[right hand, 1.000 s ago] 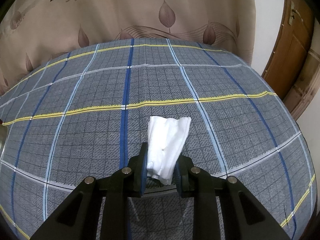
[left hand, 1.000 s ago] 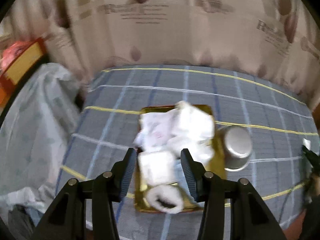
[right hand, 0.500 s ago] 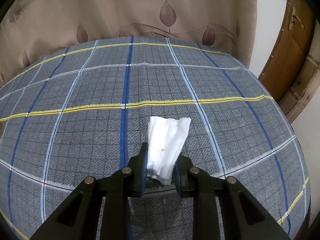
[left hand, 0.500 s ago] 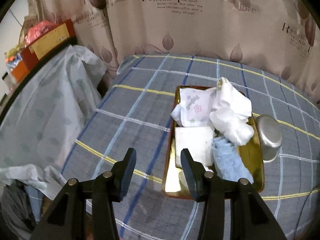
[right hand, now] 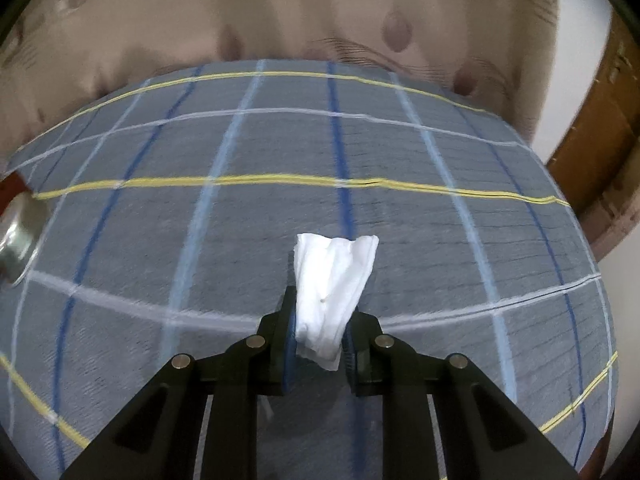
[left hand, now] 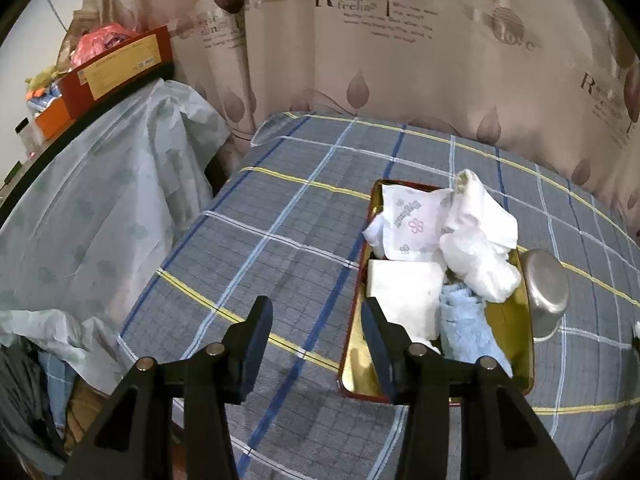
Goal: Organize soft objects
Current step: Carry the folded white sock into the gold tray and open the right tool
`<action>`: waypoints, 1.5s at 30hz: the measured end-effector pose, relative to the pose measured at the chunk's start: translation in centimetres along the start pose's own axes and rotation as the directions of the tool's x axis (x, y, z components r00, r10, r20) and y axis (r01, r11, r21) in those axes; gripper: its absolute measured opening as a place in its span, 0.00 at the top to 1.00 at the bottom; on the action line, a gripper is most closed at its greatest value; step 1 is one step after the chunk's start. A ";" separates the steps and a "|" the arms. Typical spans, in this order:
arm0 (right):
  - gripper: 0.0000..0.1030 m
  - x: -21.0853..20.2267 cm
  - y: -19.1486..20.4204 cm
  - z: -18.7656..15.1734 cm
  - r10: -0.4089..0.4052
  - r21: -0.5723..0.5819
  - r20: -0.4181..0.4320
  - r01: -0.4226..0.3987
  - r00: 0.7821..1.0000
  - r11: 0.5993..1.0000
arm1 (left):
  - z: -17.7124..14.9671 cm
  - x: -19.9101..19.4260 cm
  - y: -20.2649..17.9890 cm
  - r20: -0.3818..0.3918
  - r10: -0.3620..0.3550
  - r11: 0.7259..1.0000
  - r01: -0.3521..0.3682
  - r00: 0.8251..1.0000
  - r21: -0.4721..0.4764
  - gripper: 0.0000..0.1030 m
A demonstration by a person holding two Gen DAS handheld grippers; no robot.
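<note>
A gold tray with a red rim (left hand: 356, 344) lies on the plaid tablecloth and holds soft things: a printed white packet (left hand: 412, 226), crumpled white cloths (left hand: 480, 240), a folded white tissue pad (left hand: 404, 290) and a light blue towel (left hand: 466, 330). My left gripper (left hand: 316, 340) is open and empty, above the table at the tray's left edge. My right gripper (right hand: 318, 334) is shut on a folded white tissue (right hand: 332, 280) and holds it above the tablecloth.
A steel bowl (left hand: 544, 292) stands upside down right of the tray; it also shows at the left edge of the right wrist view (right hand: 18, 236). A cloth-covered surface (left hand: 92, 216) with boxes (left hand: 116, 64) stands left. A curtain hangs behind; a wooden door (right hand: 600, 136) is at right.
My left gripper has pulled back and swung left, away from above the tray. My right gripper has turned left with the tissue; the bowl has come into its view.
</note>
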State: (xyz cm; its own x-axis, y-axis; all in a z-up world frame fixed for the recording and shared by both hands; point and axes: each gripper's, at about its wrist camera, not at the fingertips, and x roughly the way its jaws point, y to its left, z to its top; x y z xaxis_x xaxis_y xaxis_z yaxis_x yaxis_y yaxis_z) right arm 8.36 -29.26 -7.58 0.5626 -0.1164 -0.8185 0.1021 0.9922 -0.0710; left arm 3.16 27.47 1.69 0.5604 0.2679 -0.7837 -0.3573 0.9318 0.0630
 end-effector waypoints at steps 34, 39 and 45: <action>0.82 -12.2 35.7 -0.5 0.548 -0.549 -0.095 -0.503 0.831 0.667 | -0.5 1.4 4.9 -0.040 0.015 0.987 -0.021 0.999 -0.161 0.54; 0.82 -11.8 38.6 -0.4 0.576 -0.546 -0.119 -0.538 0.809 0.643 | -0.5 1.7 5.1 -0.046 0.025 0.985 -0.033 0.999 -0.167 0.54; 0.82 -10.5 40.6 -0.6 0.570 -0.540 -0.144 -0.547 0.809 0.640 | -0.6 1.6 5.0 -0.045 0.044 0.988 -0.050 0.998 -0.147 0.54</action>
State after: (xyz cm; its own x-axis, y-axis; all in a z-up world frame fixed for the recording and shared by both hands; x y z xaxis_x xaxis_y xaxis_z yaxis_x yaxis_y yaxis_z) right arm 6.14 12.23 -2.22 0.3955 0.4775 -0.7846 -0.6853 0.7222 0.0941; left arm 1.82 32.46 0.38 0.5099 0.2977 -0.8071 -0.4909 0.8712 0.0112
